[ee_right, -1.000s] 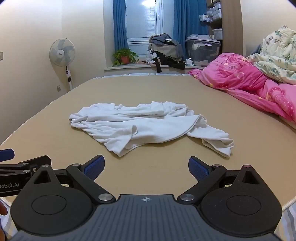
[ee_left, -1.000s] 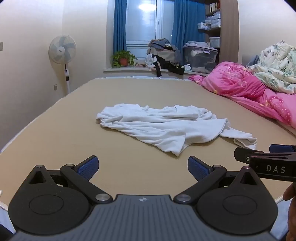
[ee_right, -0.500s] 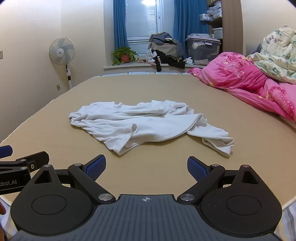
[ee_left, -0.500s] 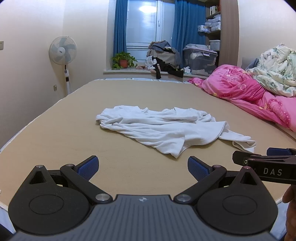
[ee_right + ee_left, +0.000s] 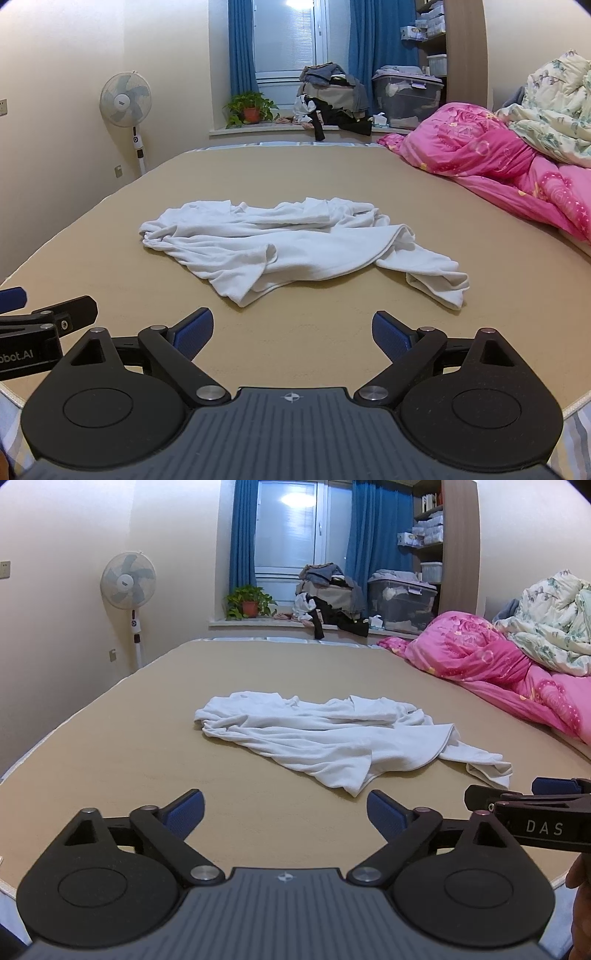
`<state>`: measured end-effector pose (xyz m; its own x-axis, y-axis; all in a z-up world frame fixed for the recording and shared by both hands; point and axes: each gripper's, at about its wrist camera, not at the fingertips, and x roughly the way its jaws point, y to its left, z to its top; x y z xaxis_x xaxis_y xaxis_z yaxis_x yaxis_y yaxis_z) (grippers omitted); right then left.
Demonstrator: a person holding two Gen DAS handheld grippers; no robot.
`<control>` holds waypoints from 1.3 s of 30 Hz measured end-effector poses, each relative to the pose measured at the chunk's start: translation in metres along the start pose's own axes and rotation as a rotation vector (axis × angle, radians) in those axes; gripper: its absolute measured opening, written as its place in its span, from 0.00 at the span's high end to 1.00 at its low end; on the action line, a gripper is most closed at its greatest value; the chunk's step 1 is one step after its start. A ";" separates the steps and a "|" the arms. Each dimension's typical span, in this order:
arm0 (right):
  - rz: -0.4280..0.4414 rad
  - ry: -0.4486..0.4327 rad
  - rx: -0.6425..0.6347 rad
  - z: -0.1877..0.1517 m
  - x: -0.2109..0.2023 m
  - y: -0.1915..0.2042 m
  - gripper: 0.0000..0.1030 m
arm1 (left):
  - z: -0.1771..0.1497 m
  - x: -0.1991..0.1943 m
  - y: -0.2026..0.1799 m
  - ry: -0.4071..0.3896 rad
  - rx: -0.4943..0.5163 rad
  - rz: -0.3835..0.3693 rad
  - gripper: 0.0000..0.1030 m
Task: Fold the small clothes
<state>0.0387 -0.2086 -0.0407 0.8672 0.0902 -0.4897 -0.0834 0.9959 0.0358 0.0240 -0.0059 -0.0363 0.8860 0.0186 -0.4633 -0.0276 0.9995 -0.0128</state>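
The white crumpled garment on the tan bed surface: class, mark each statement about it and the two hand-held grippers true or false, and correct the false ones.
1. The white crumpled garment is neatly folded. False: it lies rumpled and spread on the tan bed surface.
2. The left hand-held gripper is open and empty. True.
3. The right hand-held gripper is shut on the garment. False: it is open and apart from the cloth.
4. A pink floral quilt lies to the right of the garment. True.
5. A white standing fan stands by the left wall. True.
6. The potted green plant sits on the bed. False: it is on the window sill.
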 end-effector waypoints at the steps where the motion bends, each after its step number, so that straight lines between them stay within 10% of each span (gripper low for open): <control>1: 0.000 -0.001 -0.002 0.000 0.000 0.000 0.10 | 0.000 0.001 0.001 0.003 -0.001 -0.001 0.07; 23: 0.024 0.138 -0.042 0.001 -0.002 0.009 0.10 | 0.002 0.006 0.007 0.029 -0.035 0.003 0.07; 39: 0.019 0.058 -0.074 -0.003 0.000 0.016 0.12 | 0.003 0.006 0.008 0.029 -0.038 0.005 0.07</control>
<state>0.0362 -0.1927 -0.0426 0.8354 0.1059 -0.5394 -0.1373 0.9904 -0.0182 0.0299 0.0019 -0.0366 0.8722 0.0222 -0.4886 -0.0500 0.9978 -0.0439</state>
